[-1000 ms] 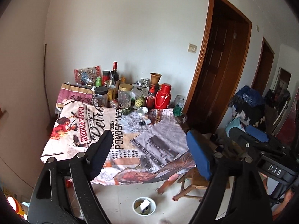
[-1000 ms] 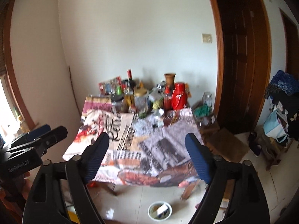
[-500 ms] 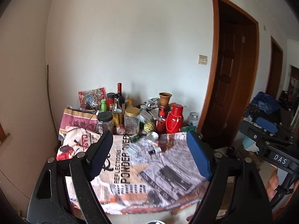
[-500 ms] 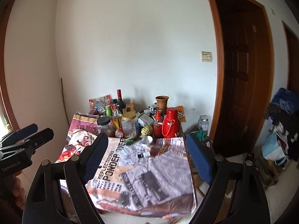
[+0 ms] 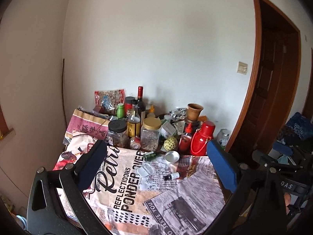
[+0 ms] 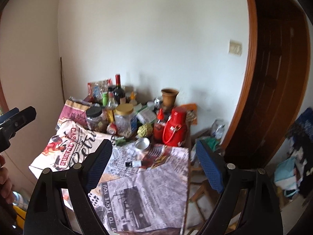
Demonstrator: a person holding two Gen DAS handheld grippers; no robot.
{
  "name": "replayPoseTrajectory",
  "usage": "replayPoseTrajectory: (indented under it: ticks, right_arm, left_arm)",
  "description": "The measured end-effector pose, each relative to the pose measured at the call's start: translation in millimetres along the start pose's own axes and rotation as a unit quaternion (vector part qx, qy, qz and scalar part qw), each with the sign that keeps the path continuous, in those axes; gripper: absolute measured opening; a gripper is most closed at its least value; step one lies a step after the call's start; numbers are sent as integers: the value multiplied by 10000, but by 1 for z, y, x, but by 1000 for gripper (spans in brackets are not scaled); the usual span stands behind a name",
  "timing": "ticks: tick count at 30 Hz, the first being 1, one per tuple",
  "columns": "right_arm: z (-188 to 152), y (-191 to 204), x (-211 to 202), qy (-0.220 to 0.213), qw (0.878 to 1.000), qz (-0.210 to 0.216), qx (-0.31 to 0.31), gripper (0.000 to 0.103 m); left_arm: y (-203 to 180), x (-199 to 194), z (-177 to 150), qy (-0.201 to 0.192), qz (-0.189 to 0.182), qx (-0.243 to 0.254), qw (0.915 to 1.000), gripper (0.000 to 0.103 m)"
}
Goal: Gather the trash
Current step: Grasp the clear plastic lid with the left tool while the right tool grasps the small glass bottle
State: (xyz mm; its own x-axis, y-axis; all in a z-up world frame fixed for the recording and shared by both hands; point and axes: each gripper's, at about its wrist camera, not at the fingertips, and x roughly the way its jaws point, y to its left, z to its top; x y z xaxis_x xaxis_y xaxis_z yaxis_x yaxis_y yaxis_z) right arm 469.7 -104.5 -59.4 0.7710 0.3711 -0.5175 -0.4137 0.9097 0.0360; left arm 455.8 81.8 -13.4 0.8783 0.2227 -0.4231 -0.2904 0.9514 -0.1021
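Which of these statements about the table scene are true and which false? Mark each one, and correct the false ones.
1. Both grippers hold trash. False: the left gripper and right gripper are open with nothing held.
2. The small dropper bottle lies on its side on the tablecloth. True.
3. The red thermos lies tipped over. False: it stands upright.
4. The wine bottle stands at the back near the wall. True.
5. The green bottle stands upright. False: it lies on its side.
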Motion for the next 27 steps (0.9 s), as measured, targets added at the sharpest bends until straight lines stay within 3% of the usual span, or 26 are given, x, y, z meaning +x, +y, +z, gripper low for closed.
replayPoseTrajectory:
  ticks: [3,10,13,16,21,24,27]
  right_arm:
    - [2,-6,25,250,9993,151,231,86]
    - [3,-2,88,743,9955,-160,570,86]
    - [-1,2,123,1084,9894,-280,924,86]
    - [-8,3,163,1540,9776,-324,1399,86]
    - [-38,2,232,2349,9462,-441,2181,86]
    - [-59,-2,262,2646,9217,-396,2808,86]
    - [-77,-5,284,2786,8995,-323,3350,79]
  left_arm:
    - [10,25,3,191,-9,-96,9998,103]
    - [47,106,8,602,-115,63,9981,103]
    - [67,153,7,954,-259,195,9949,103]
    - [88,206,1,1431,-434,209,9885,103]
    - [109,283,-27,2164,-576,306,9741,102]
    - [114,323,-53,2648,-680,456,9608,90]
    - [116,360,-83,3230,-904,563,9404,75]
